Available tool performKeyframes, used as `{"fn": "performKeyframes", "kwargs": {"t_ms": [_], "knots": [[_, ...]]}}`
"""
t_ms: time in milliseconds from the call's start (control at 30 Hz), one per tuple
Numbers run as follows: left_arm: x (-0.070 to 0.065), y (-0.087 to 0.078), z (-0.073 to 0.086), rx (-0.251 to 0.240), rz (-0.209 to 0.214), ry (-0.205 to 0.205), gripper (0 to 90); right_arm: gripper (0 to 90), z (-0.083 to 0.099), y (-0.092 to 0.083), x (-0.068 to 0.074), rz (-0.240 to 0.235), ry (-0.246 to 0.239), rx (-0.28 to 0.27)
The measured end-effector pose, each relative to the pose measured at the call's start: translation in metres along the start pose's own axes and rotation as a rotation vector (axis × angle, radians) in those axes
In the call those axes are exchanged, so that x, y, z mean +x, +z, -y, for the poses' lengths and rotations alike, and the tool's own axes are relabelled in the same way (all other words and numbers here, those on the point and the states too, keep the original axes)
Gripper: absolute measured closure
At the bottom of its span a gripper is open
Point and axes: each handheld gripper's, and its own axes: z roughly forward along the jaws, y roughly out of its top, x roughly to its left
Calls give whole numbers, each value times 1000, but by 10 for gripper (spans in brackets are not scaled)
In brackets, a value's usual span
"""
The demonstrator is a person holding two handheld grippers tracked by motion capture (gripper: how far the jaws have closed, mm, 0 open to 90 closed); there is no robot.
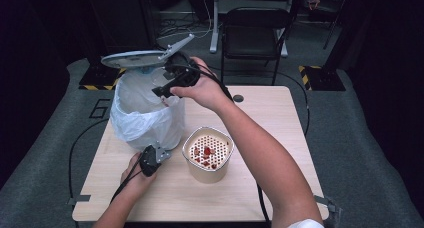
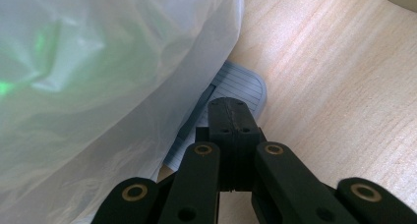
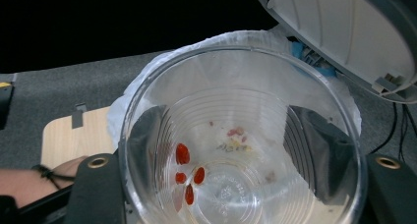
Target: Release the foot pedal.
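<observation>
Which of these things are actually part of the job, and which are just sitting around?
In use:
- clear plastic cup, clamped in the right gripper
- pedal bin with its raised lid
- bin pedal, pressed by the left gripper
- strainer pot

Lying about:
- black chair

High cam overhead; tool cams close-up.

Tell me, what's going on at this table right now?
The right gripper holds a clear plastic cup, with a few red bits stuck inside, tipped over the open, bag-lined bin. The left gripper, jaws shut, presses the bin's pedal, and the lid stands up. A strainer tub sits nearby.
</observation>
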Motion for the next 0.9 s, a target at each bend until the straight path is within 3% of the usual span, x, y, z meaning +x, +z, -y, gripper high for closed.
{"fn": "performKeyframes", "kwargs": {"t_ms": [33,200,233,400,600,633,733,767,800,900], "knots": [[1,-1,0,11,28,4,900,331,-1,3,0,7,2,-3],[2,-1,0,11,28,3,900,326,-1,18,-5,43,33,-6],[0,0,0,2,0,1,900,325,-1,21,-5,44,40,-6],[0,0,0,5,-1,5,900,314,-6,36,-4,57,67,-21],[0,0,0,5,-2,4,900,290,-8,57,-2,82,87,12],[1,-1,-1,14,17,6,900,289,-7,61,-2,85,83,3],[-1,0,-1,7,-8,19,900,280,-6,68,0,101,93,9],[0,-1,-1,19,5,17,900,267,-6,71,1,110,118,1],[1,-1,-1,18,14,11,900,234,-5,73,1,117,112,-11],[0,-1,0,18,19,0,900,35,-1,79,6,155,162,-45]]}}
